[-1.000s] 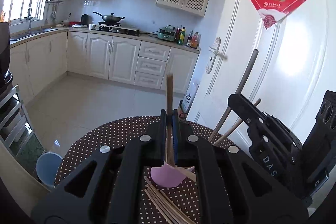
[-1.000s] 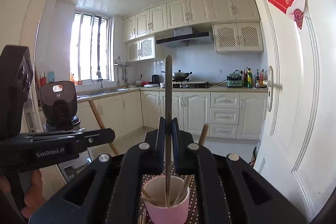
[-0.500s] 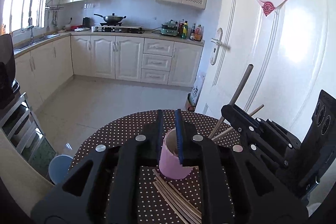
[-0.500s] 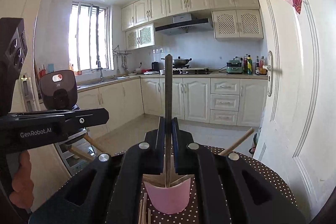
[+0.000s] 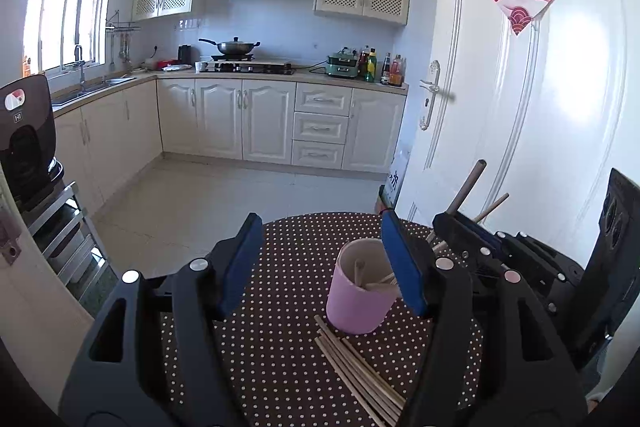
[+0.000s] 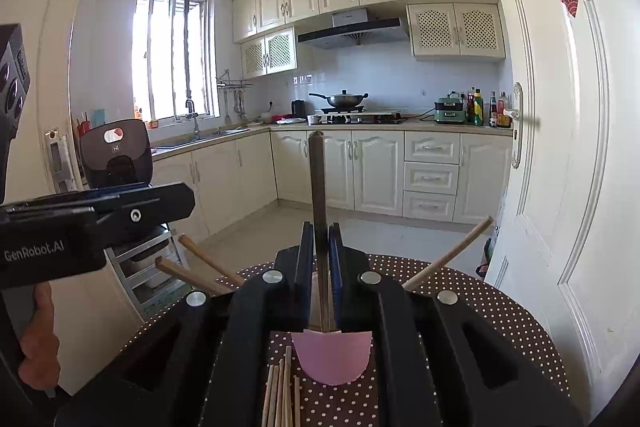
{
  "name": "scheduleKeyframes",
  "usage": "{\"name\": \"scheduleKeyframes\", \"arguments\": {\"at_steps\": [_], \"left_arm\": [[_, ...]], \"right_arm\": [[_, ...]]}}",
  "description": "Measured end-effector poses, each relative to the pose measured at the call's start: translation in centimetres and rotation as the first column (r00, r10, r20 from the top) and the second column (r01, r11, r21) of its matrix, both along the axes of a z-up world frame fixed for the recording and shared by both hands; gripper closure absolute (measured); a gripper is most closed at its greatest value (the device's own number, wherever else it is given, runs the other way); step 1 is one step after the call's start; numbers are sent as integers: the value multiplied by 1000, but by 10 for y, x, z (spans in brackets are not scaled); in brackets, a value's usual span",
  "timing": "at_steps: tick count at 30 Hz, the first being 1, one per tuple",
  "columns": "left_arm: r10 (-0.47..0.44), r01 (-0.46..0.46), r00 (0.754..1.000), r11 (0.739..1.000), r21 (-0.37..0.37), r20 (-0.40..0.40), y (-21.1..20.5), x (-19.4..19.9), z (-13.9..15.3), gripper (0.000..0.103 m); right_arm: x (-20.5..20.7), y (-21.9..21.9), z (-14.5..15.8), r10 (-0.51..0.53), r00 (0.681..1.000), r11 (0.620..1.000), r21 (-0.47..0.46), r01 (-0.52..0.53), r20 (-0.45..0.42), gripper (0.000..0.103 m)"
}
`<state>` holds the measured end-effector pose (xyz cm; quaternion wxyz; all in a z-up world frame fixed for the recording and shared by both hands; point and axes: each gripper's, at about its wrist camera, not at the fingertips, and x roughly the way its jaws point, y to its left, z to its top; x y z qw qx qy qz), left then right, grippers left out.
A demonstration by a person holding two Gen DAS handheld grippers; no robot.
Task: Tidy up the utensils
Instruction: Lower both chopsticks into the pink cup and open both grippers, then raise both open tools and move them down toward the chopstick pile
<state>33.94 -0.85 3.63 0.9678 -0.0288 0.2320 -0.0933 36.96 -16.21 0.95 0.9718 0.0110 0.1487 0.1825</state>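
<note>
A pink cup (image 5: pixel 360 295) stands on the round polka-dot table (image 5: pixel 280 347) and holds several chopsticks. A bundle of loose wooden chopsticks (image 5: pixel 356 367) lies in front of it. My left gripper (image 5: pixel 324 267) is open and empty, its right blue pad beside the cup's rim. My right gripper (image 6: pixel 320 279) is shut on a dark upright chopstick (image 6: pixel 318 187), held above the pink cup (image 6: pixel 332 359). The right gripper also shows in the left wrist view (image 5: pixel 460 231), to the right of the cup.
Loose chopsticks (image 6: pixel 282 391) lie at the table's near side. Wooden chopsticks (image 6: pixel 448 255) lean out of the cup. A white door (image 5: pixel 540 107) stands close on the right. A metal rack (image 5: pixel 60 227) with a black appliance stands at the left. Kitchen cabinets line the far wall.
My left gripper let go of a wooden chopstick into the cup, opened wide and drew back. My right gripper still holds the dark chopstick and has lowered toward the cup.
</note>
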Motion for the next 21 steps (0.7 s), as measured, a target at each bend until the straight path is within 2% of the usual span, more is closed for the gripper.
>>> {"name": "scheduleKeyframes", "arguments": {"at_steps": [6, 9, 16, 21], "left_arm": [[21, -21, 1000, 999, 27, -3, 6, -16, -1, 37], [37, -38, 999, 998, 41, 17, 7, -28, 2, 35], [40, -44, 998, 995, 89, 44, -2, -55, 6, 32], [21, -26, 999, 993, 114, 47, -11, -77, 7, 29]], "right_arm": [[-21, -1, 8, -7, 1000, 1000, -18, 7, 1, 77], [-33, -4, 12, -16, 1000, 1000, -16, 16, -6, 71], [-69, -14, 17, -25, 999, 999, -30, 24, -31, 60], [-80, -19, 11, -32, 996, 999, -28, 29, -87, 55]]}}
